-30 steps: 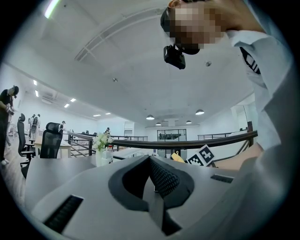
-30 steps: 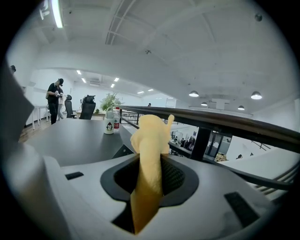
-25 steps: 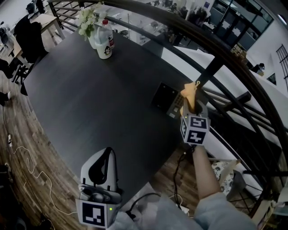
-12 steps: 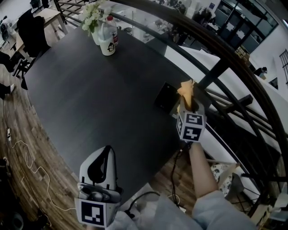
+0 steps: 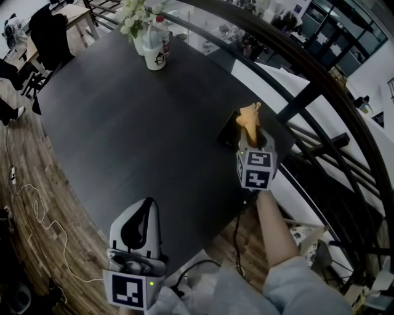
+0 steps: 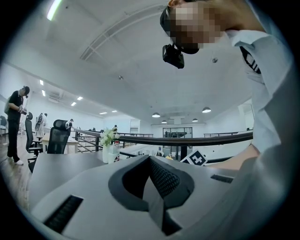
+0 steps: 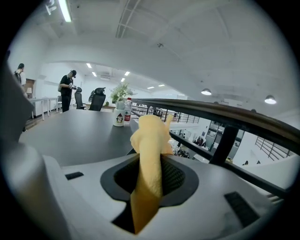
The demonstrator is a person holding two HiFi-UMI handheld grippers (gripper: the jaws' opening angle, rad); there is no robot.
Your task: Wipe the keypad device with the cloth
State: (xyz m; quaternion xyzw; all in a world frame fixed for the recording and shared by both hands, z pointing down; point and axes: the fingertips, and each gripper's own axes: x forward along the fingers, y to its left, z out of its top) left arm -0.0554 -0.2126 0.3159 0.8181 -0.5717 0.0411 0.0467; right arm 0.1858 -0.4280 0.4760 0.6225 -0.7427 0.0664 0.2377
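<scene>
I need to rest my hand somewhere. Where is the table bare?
The middle of the table is bare, between the bottle and flowers at the far edge and the keypad device. Crowded: around that device, where the right gripper holds the cloth.

We've got a dark table (image 5: 123,123) on wood floor (image 5: 31,184), black railing (image 5: 320,77) on the right, office chair (image 5: 49,31) far left, ceiling lights (image 7: 206,92).

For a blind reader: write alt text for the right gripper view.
The right gripper is shut on a yellow cloth that sticks up between its jaws. Beyond lie a dark table, a white bottle and a curved railing.
</scene>
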